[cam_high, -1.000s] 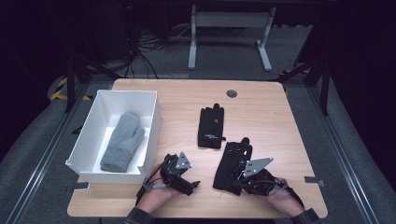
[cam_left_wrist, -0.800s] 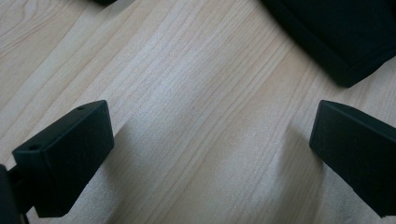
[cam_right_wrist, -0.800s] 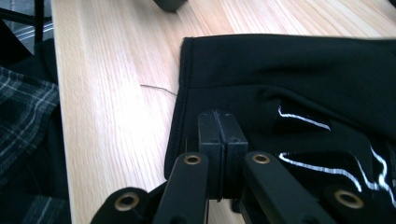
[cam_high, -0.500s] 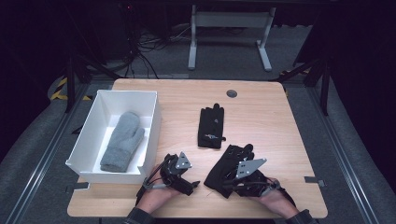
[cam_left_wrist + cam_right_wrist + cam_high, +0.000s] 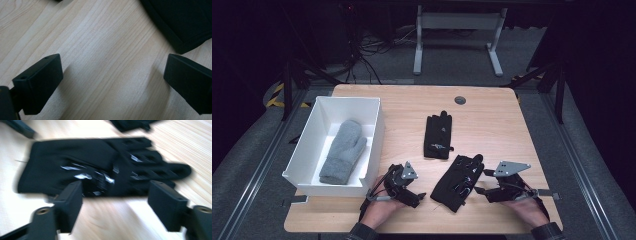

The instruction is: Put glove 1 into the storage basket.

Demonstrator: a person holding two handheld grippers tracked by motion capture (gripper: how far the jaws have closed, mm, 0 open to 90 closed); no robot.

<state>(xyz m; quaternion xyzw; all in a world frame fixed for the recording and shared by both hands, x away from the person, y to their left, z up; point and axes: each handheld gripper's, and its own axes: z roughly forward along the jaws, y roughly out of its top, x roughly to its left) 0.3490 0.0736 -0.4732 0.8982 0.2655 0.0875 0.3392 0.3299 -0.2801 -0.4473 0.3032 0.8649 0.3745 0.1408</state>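
1. Glove, black, is found lying flat on the wooden table near the front edge, between the two grippers; it is held by neither.
2. At far left a white box is recorded along the table's left edge, with a grey mitten lying inside it. Its front right corner stands close to the left gripper.
3. The left gripper is noted just right of that corner, released: in the left gripper view its jaws stand wide apart over bare wood, with nothing between them. The glove's cuff is seen just beyond the right-hand jaw, cut off by the frame's top and right edges.
4. A narrow strip of bare wood is left between the left gripper and the glove.
5. A second black glove lies behind the first, near it but apart. Open tabletop is recorded behind and to the right of it, up to a dark round grommet near the far edge.
6. The right gripper is set just right of the glove, released; its jaws have just been opening, and only bare wood lies between them, the glove lying just past the tips.
7. The right gripper view is blurred; the glove's pale markings cannot be read.
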